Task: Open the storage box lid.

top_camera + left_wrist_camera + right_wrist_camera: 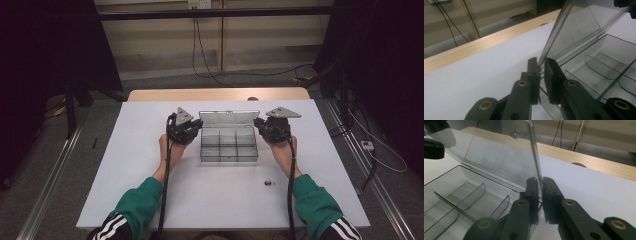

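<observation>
Now, left to right across the table (150, 200):

Left gripper (196, 126): its jaws are clenched on the left side edge of the lid (229, 119); in the left gripper view the clear panel's edge runs up from between the two fingertips (533, 67).

Box (229, 147): a clear plastic organiser, sitting mid-table, nearer the far edge than the near one, between the two hands.

Long axis: the box runs left to right, parallel to the table's far edge; the hinge lies along its far side.

Lid: raised, standing nearly upright from that far side, leaning slightly back.

Key relation: each jaw pair pinches one short end of the lid, so the panel spans the gap between the hands; either hand is equally near. My judgement is that any swing of the lid turns on the far hinge, so both ends need to travel together or the panel twists.

Compartments: two rows of three, parted by dividers, curved ones visible in the gripper views; all look empty.

Right gripper (261, 125): jaws clamped on the lid's right side edge, the panel rising between its fingertips (549, 185) in the right gripper view.

Small dark item (268, 183): lying loose toward the near right of the table, well apart from the box; too small to identify.
</observation>
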`<state>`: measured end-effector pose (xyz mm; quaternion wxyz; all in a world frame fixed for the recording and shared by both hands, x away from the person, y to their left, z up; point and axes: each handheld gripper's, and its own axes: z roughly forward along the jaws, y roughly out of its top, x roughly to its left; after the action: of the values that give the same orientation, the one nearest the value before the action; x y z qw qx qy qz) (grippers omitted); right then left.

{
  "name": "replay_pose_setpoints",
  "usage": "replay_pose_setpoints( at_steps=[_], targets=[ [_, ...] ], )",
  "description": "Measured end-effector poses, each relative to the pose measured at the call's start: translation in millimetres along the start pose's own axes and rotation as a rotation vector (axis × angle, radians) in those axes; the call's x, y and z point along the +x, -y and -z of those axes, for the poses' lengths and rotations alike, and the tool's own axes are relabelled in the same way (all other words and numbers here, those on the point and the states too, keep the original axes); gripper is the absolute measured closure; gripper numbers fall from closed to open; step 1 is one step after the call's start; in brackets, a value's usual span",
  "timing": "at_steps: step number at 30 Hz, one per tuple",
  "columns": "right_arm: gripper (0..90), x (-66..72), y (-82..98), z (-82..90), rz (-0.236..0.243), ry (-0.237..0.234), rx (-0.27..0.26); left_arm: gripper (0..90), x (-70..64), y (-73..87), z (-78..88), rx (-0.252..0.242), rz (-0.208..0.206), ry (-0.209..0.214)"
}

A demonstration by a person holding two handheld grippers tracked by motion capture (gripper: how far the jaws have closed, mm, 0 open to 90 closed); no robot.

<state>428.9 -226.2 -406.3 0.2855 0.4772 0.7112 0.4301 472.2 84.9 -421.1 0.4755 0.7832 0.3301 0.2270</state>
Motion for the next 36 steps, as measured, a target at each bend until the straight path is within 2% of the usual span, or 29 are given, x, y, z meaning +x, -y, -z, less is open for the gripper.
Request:
replay_pose_setpoints(
  at_steps=[7, 10, 13, 15, 18, 20, 24, 27, 30, 32, 34, 36],
  targets=[
    [83.9, -2.5, -1.3, -8.6, 0.007, 0.013, 0.0, 82.2, 2.8, 1.3, -9.1, 0.009, 0.021, -0.011],
    [83.9, -3.7, -2.5, -11.9, 0.004, 0.017, -0.002, 81.5, 2.9, 1.2, -13.3, 0.014, 0.009, -0.022],
    [84.1, -4.7, -2.2, -16.4, 0.006, 0.029, 0.005, 81.5, 3.7, 2.1, -15.8, 0.025, 0.017, -0.037],
    [84.3, -4.6, -1.2, -19.6, 0.013, 0.04, 0.016, 80.6, 4.0, 2.7, -16.9, 0.028, 0.002, -0.052],
    [84.6, -4.9, 0.2, -22.4, 0.016, 0.052, 0.024, 80.0, 4.8, 3.6, -18.0, 0.031, -0.007, -0.056],
    [84.5, -4.3, 0.4, -23.5, 0.025, 0.068, 0.038, 79.7, 4.9, 4.4, -18.8, 0.029, 0.002, -0.061],
    [82.7, -5.0, 0.9, -23.3, 0.028, 0.073, 0.048, 76.7, 6.8, 4.5, -16.7, 0.04, -0.004, -0.061],
    [76.3, -5.6, 0.7, -18.9, 0.012, 0.043, 0.074, 70.1, 8.3, 3.1, -10.9, 0.041, 0.02, -0.049],
    [69.7, -6.0, 1.5, -11.9, -0.001, -0.007, 0.104, 50.8, 9.2, 1.2, -4.7, 0.061, 0.021, -0.015],
    [66.1, -5.7, 3.2, -5.8, 0.009, -0.025, 0.115, 36.3, 8.6, -0.2, 0.5, 0.089, 0.006, -0.01],
    [60.1, -5.7, 5.8, 0.8, 0.015, -0.041, 0.127, 28.8, 7.3, 0.0, 6.0, 0.096, 0.011, 0.007],
    [54.7, -5.5, 8.6, 7.3, 0.019, -0.054, 0.139, 20.7, 5.1, 1.8, 13.1, 0.116, -0.005, 0.016]
  ],
)
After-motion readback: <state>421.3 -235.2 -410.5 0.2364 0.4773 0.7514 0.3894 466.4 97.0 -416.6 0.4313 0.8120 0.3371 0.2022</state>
